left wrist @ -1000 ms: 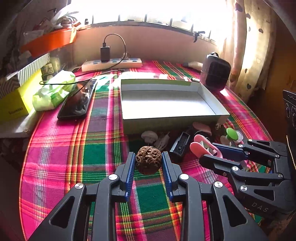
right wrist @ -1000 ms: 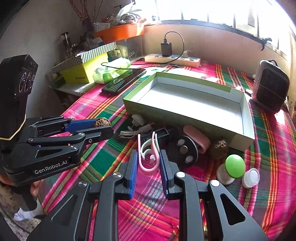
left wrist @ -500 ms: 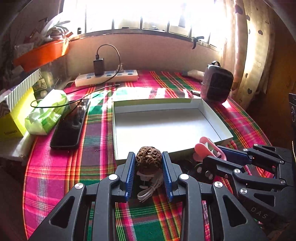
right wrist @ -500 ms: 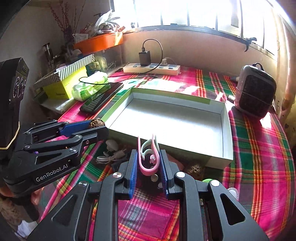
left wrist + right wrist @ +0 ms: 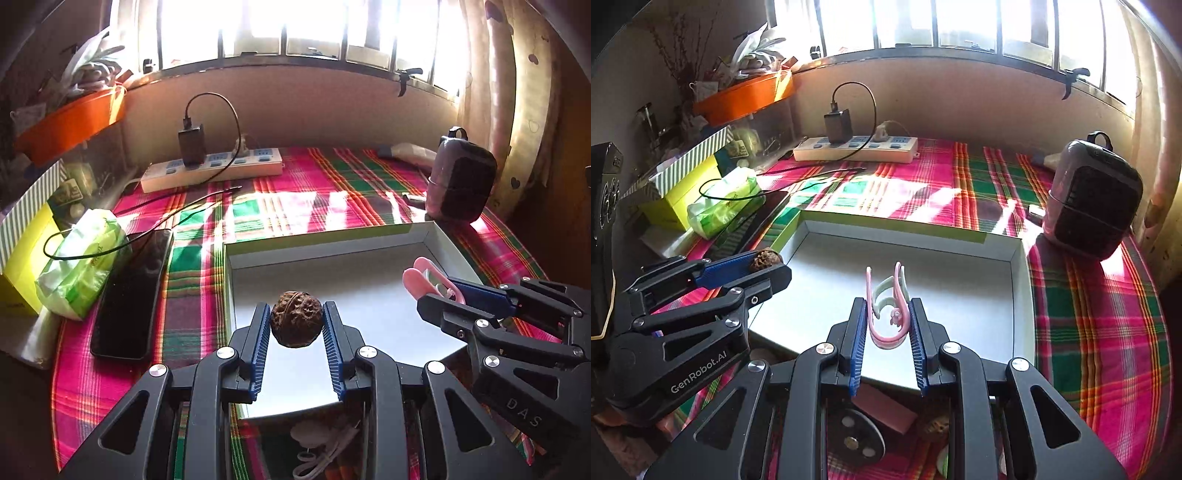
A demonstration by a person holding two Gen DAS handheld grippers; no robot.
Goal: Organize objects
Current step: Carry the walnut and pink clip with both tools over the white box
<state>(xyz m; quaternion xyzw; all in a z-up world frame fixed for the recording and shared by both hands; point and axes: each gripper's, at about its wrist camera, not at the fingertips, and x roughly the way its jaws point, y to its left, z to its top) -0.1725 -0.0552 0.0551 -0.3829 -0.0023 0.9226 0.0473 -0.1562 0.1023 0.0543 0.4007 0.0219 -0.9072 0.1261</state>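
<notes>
Both wrist views close above the shared white box [image 5: 436, 240], facing the window [image 5: 960, 22].

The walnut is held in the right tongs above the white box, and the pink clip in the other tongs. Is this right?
Not quite: the walnut is in the left tongs, as the left wrist view shows. The pink clip is in the right tongs, above the white box.

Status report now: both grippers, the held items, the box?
Left gripper shut on walnut. Right gripper shut on pink clip. Both over the open box. Box floor bare, nothing blocking.
</notes>
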